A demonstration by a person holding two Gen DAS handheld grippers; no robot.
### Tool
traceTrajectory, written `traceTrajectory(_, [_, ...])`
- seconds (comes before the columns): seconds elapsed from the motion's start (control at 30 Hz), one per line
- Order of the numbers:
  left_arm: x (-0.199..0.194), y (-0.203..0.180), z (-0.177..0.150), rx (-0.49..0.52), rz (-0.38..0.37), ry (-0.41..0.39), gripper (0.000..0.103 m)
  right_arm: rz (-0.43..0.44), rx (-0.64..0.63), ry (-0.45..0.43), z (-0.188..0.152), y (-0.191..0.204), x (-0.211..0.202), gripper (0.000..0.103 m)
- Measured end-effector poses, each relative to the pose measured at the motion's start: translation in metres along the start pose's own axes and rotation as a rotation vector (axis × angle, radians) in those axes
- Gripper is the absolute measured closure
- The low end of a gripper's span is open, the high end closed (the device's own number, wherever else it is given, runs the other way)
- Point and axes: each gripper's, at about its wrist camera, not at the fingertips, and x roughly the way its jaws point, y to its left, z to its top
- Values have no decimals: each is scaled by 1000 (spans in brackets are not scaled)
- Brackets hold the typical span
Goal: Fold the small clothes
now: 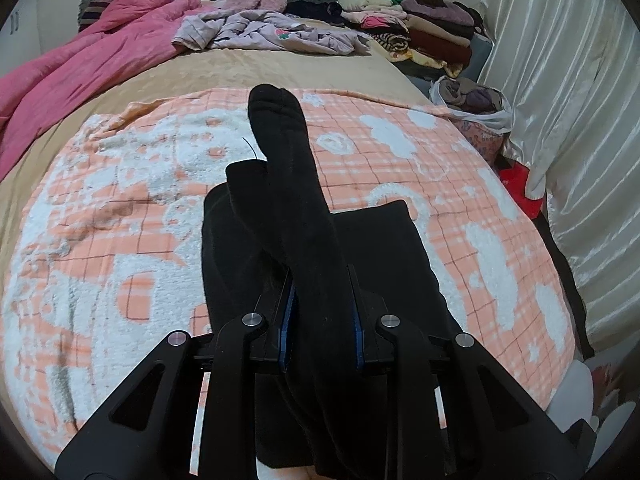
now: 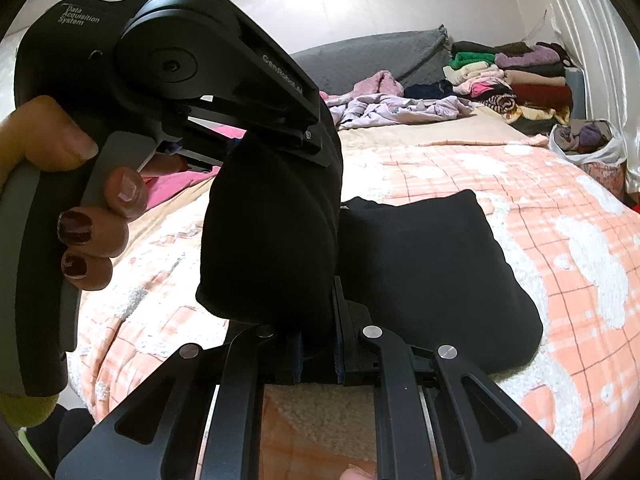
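Black sock [image 1: 292, 184] pinched by both grippers: left gripper [image 1: 322, 300] jaws clamp one end, right gripper [image 2: 318, 344] jaws the other, above the peach plaid blanket [image 1: 120, 240].

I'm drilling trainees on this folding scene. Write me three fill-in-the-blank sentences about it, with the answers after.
1. Both grippers are shut on the same ____ garment.
2. The garment hangs over a blanket checked in white and ____.
3. At the far end of the bed, beside the curtain, folded clothes sit in a ____.

Missing words: black; orange; stack

The left gripper and right gripper each clamp the cloth.
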Motion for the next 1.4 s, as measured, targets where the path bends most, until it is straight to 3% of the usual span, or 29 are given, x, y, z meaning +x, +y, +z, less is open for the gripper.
traceTrajectory(1.4, [67, -59, 1, 96, 9, 125, 80, -42, 107, 48, -12, -51, 14, 91])
